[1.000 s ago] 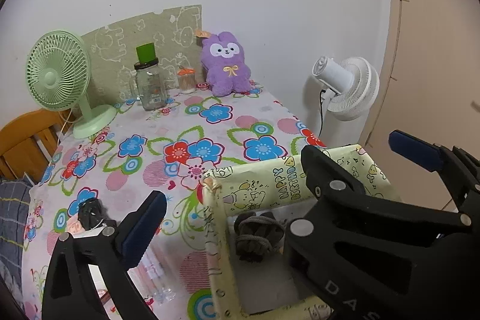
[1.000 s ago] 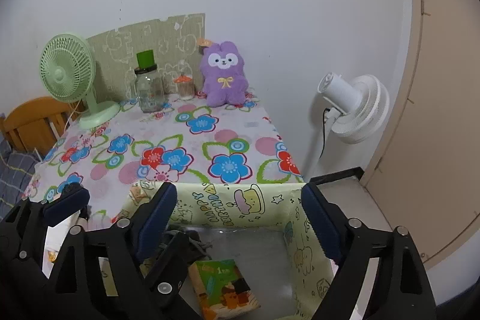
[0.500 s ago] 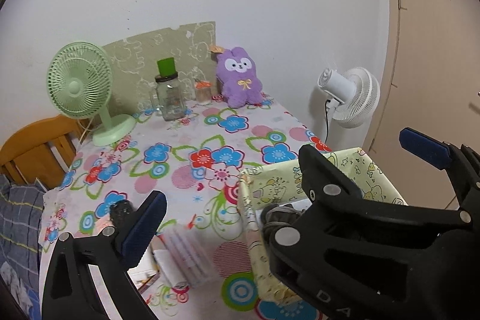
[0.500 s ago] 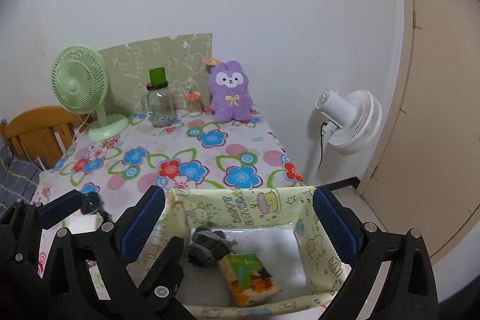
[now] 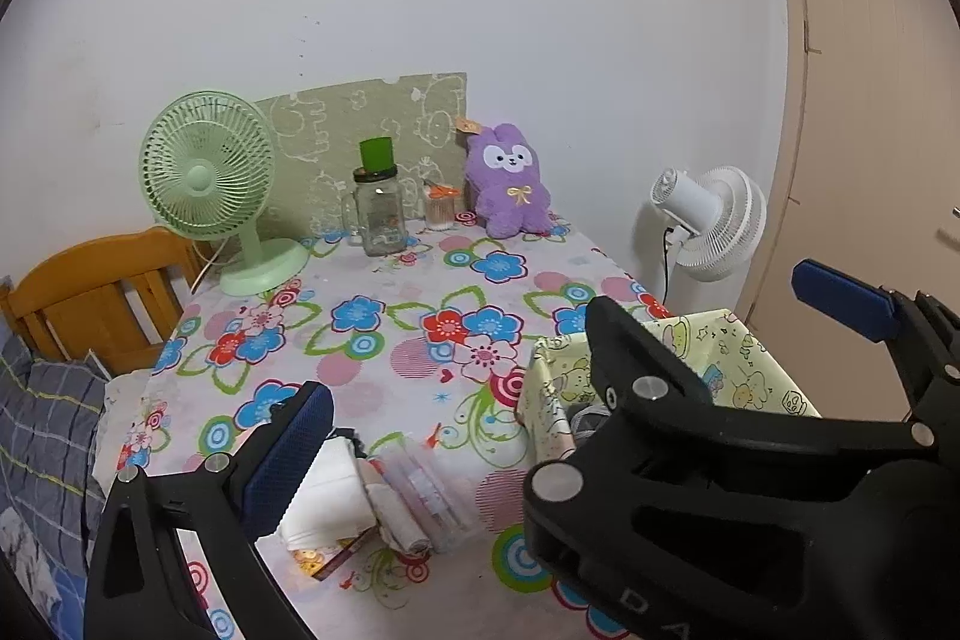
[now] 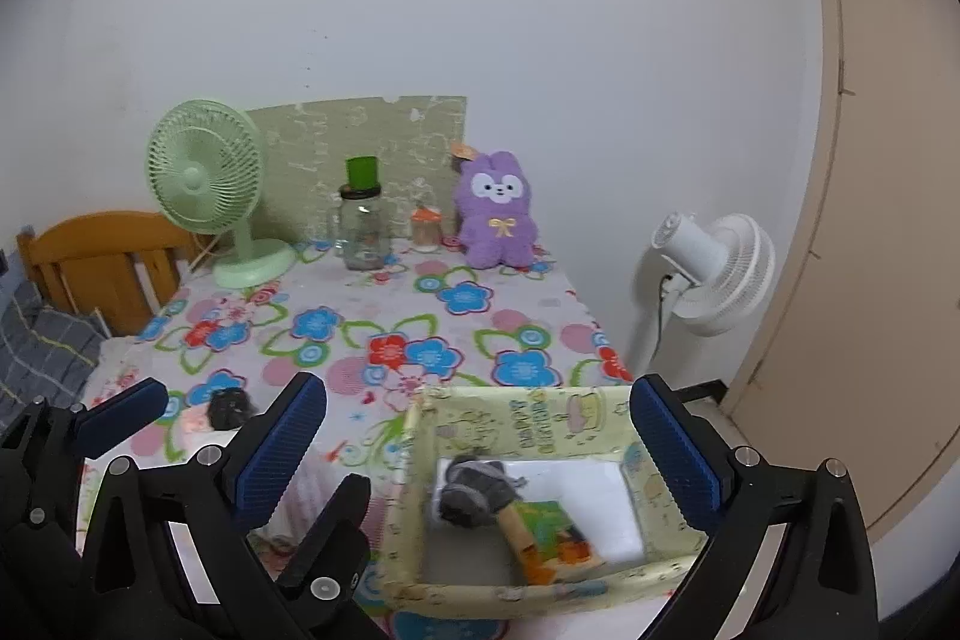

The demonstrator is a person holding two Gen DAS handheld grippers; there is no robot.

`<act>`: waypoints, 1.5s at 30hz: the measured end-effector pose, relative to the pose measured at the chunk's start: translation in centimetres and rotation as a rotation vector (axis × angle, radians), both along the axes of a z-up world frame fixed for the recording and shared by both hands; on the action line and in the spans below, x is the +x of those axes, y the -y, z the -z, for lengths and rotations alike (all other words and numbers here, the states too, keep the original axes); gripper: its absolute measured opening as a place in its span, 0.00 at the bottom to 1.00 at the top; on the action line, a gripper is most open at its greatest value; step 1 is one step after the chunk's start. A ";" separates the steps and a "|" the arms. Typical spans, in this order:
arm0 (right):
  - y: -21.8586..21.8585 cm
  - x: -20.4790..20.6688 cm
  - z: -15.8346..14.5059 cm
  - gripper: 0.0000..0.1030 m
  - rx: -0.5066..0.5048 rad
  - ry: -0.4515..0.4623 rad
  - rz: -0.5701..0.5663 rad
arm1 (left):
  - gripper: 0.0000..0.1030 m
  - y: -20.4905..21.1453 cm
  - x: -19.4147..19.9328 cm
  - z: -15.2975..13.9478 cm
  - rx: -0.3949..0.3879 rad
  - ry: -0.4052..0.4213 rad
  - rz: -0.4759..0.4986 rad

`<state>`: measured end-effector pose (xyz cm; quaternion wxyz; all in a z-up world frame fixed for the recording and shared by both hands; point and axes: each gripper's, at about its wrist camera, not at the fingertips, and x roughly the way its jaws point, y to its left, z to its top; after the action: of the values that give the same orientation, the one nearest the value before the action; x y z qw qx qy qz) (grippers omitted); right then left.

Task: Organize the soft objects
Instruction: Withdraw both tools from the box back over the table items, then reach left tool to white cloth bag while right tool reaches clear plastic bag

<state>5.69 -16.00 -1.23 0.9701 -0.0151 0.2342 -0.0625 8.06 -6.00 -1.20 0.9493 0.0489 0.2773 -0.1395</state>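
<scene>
Reaching next for the loose soft things would go best with a low, level approach and a bite on the thick middle of one fold. From the left wrist view, the left gripper (image 5: 558, 346) hangs wide open and empty above the table's near edge; folded white cloths (image 5: 333, 499) and a rolled towel (image 5: 399, 511) lie just beside its left finger, the fabric storage box (image 5: 750, 370) at the near right corner. From the right wrist view, the right gripper (image 6: 477, 451) also gapes, holding nothing, over that box, where a grey sock bundle (image 6: 474, 490) and a small packet (image 6: 552, 529) rest; a purple plush bunny (image 6: 495, 211) sits at the far edge.
</scene>
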 end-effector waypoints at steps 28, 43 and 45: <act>-6.8 0.8 2.6 1.00 0.033 -0.031 -0.135 | 1.00 -6.9 0.1 2.4 0.007 -0.016 -0.102; -9.8 3.0 7.0 1.00 0.062 -0.093 -0.214 | 0.93 -10.1 1.9 6.4 0.057 -0.089 -0.200; -10.0 3.4 7.5 1.00 0.065 -0.105 -0.225 | 0.92 -10.4 2.2 6.8 0.054 -0.101 -0.203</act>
<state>9.07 -6.01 -8.71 0.9574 -0.0128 0.2832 0.0551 10.28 4.38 -7.95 0.9418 0.0391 0.3319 -0.0371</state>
